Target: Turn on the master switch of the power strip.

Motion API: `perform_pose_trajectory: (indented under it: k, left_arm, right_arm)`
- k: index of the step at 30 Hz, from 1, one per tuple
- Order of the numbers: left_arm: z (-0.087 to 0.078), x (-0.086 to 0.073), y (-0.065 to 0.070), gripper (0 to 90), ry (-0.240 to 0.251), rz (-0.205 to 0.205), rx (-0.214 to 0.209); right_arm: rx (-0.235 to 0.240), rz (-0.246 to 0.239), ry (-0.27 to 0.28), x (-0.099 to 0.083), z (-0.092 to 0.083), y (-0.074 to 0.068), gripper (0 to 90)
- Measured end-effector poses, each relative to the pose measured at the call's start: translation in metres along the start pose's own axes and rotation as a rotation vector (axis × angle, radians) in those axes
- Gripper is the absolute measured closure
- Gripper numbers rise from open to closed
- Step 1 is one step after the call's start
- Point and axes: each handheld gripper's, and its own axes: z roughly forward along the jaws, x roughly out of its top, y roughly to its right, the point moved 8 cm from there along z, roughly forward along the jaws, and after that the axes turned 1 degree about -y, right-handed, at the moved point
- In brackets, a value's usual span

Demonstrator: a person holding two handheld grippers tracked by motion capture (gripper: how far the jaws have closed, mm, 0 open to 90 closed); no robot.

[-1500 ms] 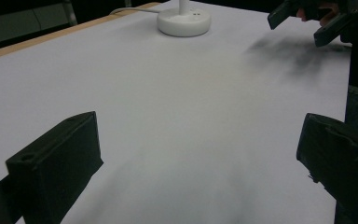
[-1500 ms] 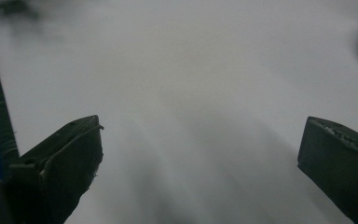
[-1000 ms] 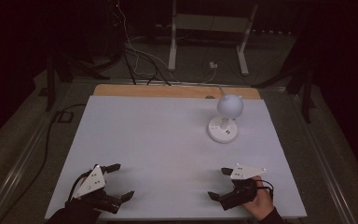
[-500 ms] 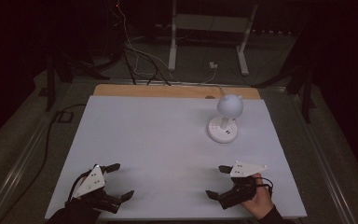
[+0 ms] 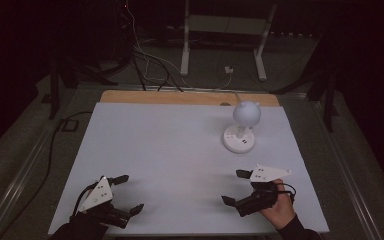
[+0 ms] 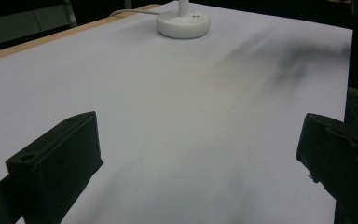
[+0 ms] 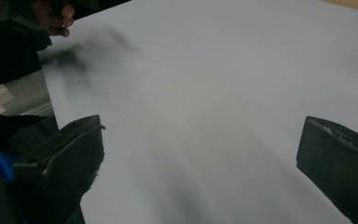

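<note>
Both the left gripper (image 5: 126, 194) and right gripper (image 5: 235, 187) sit wide open at the bottom, so I'd reach slow for the lamp (image 5: 240, 131) right of center, aiming at its base.

Right hand-held gripper (image 7: 200, 154), jaws wide apart over the white table (image 7: 223, 79); a hand (image 7: 56, 16) at the far corner.

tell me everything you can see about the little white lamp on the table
The white lamp stands upright on the white table top, toward its far right side. It has a flat round base that looks like smooth plastic with small dark marks on top, a short thin stem, and a rounded, ball-like head above. A pale cable runs from it toward the far wooden edge. Nothing else touches it; both grippers are well short of it.
</note>
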Motion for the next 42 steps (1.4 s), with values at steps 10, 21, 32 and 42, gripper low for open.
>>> perform_pose_trajectory:
  k: [10, 21, 32, 42]
  left_arm:
    - [0.000, 0.000, 0.000, 0.2, 0.001, -0.001, -0.002]
    - [0.000, 0.000, 0.000, 0.2, 0.005, -0.010, -0.004]
    - [0.000, 0.000, 0.000, 0.2, 0.005, -0.010, -0.004]
    - [0.000, 0.000, 0.000, 0.2, 0.003, -0.013, -0.002]
  right_arm:
    - [-0.006, 0.003, 0.011, 0.016, -0.006, 0.007, 0.4]
    - [-0.035, 0.021, 0.028, 0.029, -0.008, 0.018, 0.4]
    - [-0.075, -0.001, 0.062, 0.048, -0.016, 0.030, 0.5]
    - [-0.108, 0.006, 0.075, 0.055, -0.021, 0.046, 0.5]
